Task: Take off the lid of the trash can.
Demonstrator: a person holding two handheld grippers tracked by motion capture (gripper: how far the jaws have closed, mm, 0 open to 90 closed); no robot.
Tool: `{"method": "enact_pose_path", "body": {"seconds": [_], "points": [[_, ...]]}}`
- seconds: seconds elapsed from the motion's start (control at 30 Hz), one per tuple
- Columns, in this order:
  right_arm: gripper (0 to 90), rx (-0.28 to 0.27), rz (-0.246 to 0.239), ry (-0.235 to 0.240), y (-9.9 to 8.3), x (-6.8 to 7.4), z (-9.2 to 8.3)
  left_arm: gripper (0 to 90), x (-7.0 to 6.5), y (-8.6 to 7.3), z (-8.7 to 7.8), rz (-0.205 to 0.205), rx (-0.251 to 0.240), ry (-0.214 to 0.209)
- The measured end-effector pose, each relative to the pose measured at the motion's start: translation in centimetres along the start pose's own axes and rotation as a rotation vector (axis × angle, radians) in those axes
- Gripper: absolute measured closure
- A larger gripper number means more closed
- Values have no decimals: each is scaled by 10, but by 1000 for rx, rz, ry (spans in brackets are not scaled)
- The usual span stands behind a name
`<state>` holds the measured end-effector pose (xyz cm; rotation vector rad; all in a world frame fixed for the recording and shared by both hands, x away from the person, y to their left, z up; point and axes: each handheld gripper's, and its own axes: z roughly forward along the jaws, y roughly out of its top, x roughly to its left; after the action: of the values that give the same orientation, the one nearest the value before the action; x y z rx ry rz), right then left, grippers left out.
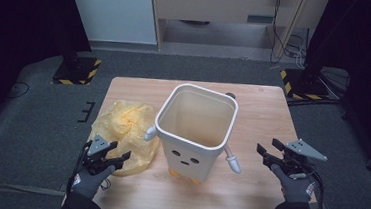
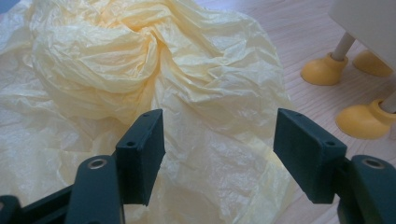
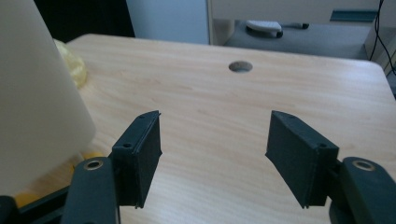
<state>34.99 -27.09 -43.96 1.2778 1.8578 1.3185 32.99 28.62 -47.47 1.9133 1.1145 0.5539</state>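
- We hold the left hand-held gripper (image 1: 119, 158) with jaws apart, gripping nothing, over the crumpled yellow bag (image 2: 154, 79) directly ahead.
- Our right hand-held gripper (image 1: 266, 150) is parted wide and empty above bare bench (image 3: 219, 107).
- The white bin (image 1: 195, 130) stands between them.

I count one wooden table (image 1: 247, 189). On it stands one white bin (image 1: 195, 130), with two stubby arms and four yellow feet, of which I can make out three in my left gripper view. At its nine o'clock lies one crumpled yellow bag (image 1: 124, 127). I hold two tongs: my left gripper (image 1: 119, 158) and right gripper (image 1: 268, 149).
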Motion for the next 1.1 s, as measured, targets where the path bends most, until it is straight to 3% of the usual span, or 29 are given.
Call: {"method": "enact_pose_path", "body": {"seconds": [0.3,0.53,0.63,0.93,1.1], "points": [[335,-99,18,4,48,6,-5,312,1,-2,3,-14,27,6],[325,-136,11,1,78,13,-6,304,2,-2,3,-23,31,3],[316,-156,-11,13,100,20,-3,304,2,-2,5,-25,32,-2],[305,-191,-24,44,136,27,2,301,2,-2,4,-30,26,-7],[303,-200,-44,71,154,39,4,299,1,-2,5,-30,26,-11]]}}
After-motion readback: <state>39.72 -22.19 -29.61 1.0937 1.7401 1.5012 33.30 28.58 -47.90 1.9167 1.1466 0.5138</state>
